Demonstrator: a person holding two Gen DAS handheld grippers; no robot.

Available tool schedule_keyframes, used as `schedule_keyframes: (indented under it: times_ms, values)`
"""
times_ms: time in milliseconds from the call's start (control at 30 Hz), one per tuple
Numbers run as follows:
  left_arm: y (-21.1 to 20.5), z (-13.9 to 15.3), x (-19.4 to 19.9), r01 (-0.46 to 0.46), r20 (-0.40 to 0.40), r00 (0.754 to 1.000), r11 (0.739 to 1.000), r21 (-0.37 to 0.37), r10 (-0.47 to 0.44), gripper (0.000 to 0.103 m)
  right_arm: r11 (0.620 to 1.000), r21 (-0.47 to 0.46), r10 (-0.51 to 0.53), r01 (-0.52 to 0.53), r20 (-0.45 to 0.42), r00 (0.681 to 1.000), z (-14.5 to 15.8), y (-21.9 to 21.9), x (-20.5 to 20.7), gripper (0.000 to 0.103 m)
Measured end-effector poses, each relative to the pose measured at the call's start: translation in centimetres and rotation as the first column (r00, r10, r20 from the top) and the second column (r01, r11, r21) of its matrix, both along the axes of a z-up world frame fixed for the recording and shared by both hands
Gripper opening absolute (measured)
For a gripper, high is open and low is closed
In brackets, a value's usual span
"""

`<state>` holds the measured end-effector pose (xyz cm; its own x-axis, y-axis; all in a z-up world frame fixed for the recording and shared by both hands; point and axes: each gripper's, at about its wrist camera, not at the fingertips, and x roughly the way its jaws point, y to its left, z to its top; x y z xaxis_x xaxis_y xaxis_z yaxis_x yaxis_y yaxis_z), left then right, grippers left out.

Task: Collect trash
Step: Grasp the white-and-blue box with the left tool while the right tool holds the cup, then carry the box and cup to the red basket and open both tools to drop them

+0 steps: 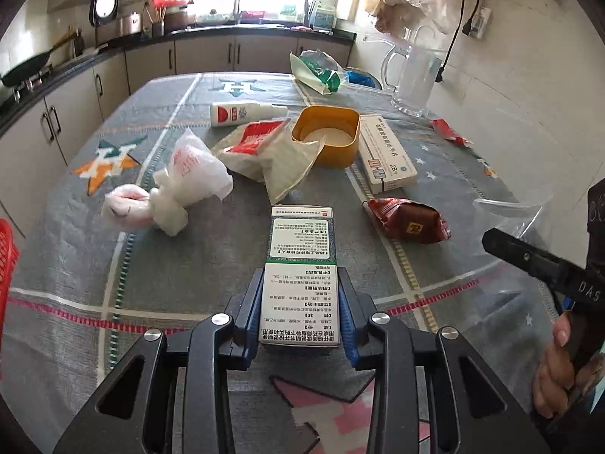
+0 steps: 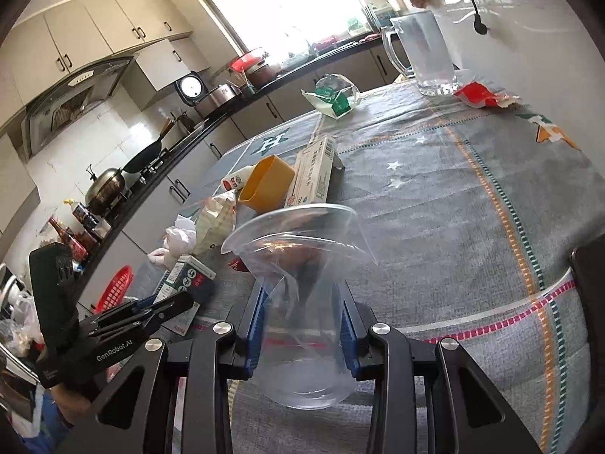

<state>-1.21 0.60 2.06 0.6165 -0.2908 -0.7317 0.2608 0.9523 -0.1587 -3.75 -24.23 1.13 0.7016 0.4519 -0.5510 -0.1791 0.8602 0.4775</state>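
My left gripper (image 1: 301, 280) is shut on a green-and-white medicine box (image 1: 300, 249), its blue pads pressed to the box's two long sides just above the grey tablecloth (image 1: 211, 249). In the right wrist view my right gripper (image 2: 302, 295) is shut on a clear plastic cup (image 2: 298, 249), which is squeezed in at its middle, mouth facing away. The left gripper (image 2: 166, 302) with its box (image 2: 189, 276) shows at the left there. The right gripper (image 1: 529, 261) and the cup's rim (image 1: 510, 208) show at the right of the left wrist view.
Scattered on the table are a knotted white plastic bag (image 1: 189, 174), a red-and-white pouch (image 1: 264, 147), a yellow tub (image 1: 329, 132), a white bottle (image 1: 242, 113), a long white pill box (image 1: 385, 155), a brown snack pack (image 1: 408, 221), a glass mug (image 1: 412, 75). A red basket (image 1: 7, 257) stands at the left edge.
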Motion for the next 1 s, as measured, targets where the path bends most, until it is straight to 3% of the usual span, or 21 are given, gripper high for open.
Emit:
schedule_keyframes:
  times_ms: [167, 667, 1000]
  values:
    - [0.3, 0.1, -0.1, -0.004, 0.004, 1.000, 1.000, -0.021, 0.004, 0.034, 1.000, -0.007, -0.001, 0.001, 0.000, 1.000, 0.0, 0.1, 0.0, 0.038]
    - [0.5, 1.4, -2.4, -0.037, 0.095, 0.995, 0.998, 0.042, 0.033, 0.034, 1.000, -0.014, -0.005, 0.005, -0.005, 1.000, -0.1, 0.2, 0.2, 0.038]
    - [1.8, 1.4, -3.4, -0.060, 0.109, 0.993, 0.997, 0.048, 0.054, 0.034, 0.997, -0.078, -0.027, 0.026, -0.010, 1.000, 0.2, 1.2, 0.2, 0.038]
